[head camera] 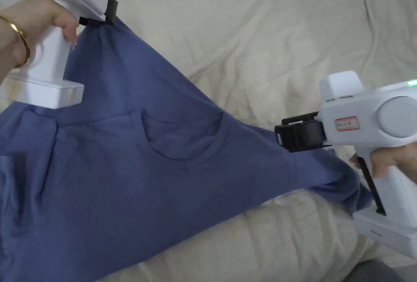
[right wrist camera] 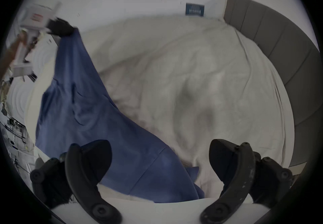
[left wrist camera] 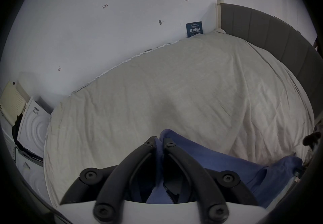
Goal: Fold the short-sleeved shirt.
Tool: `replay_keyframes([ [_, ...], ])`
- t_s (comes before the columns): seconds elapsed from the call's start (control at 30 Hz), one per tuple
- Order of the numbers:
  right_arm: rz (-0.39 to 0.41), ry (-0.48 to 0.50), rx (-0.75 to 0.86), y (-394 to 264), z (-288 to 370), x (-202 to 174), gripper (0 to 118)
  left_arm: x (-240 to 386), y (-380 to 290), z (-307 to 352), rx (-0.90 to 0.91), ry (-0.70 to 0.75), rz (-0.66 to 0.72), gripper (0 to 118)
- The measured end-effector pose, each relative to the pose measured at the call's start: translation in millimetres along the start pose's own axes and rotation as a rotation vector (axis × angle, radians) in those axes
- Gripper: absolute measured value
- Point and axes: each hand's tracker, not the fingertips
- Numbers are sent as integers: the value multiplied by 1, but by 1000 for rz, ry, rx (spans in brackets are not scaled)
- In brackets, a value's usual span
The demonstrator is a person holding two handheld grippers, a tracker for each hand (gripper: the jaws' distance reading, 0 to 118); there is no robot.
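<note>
A blue short-sleeved shirt (head camera: 122, 181) hangs partly lifted over the bed, its round neckline (head camera: 181, 140) facing me. My left gripper (head camera: 102, 14) at the upper left is shut on a bunched part of the shirt (left wrist camera: 160, 156), with blue cloth pinched between its jaws. The shirt stretches down from there (right wrist camera: 75, 77). My right gripper (head camera: 285, 136) hovers over the shirt's right sleeve (head camera: 338, 181). Its jaws stand wide apart (right wrist camera: 160, 156), the sleeve (right wrist camera: 162, 175) lying below and between them, untouched as far as I can see.
A cream bedsheet (head camera: 285, 30) with many wrinkles covers the bed. A grey padded headboard (left wrist camera: 279, 38) runs along the right, a white wall (left wrist camera: 104, 26) behind the bed. White appliances and clutter (left wrist camera: 33, 126) stand past the bed's left end.
</note>
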Motion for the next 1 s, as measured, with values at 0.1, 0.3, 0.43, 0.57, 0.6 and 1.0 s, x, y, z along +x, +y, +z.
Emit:
replay_keyframes([
  [0.1, 50, -75, -82, 9, -27, -12, 114, -5, 2, -9, 6, 9, -9, 6],
  [0.3, -70, -4, -205, 3, -48, 4, 70, -14, -5, -18, -14, 18, 16, 6],
  [0.43, -179, 101, -187, 2, -33, 7, 10, -10, -11, -22, -28, 34, 13, 6],
  [0.57, -138, 142, -94, 1, 14, 11, 9, -6, -19, 7, -33, 84, 25, 6],
  [0.6, -144, 169, -69, -1, 30, 12, 9, -10, -19, 13, -29, 85, 69, 6],
  [1.0, 7, 295, 311, 0, 243, 5, 8, -107, -43, 216, 223, 224, 377, 6],
])
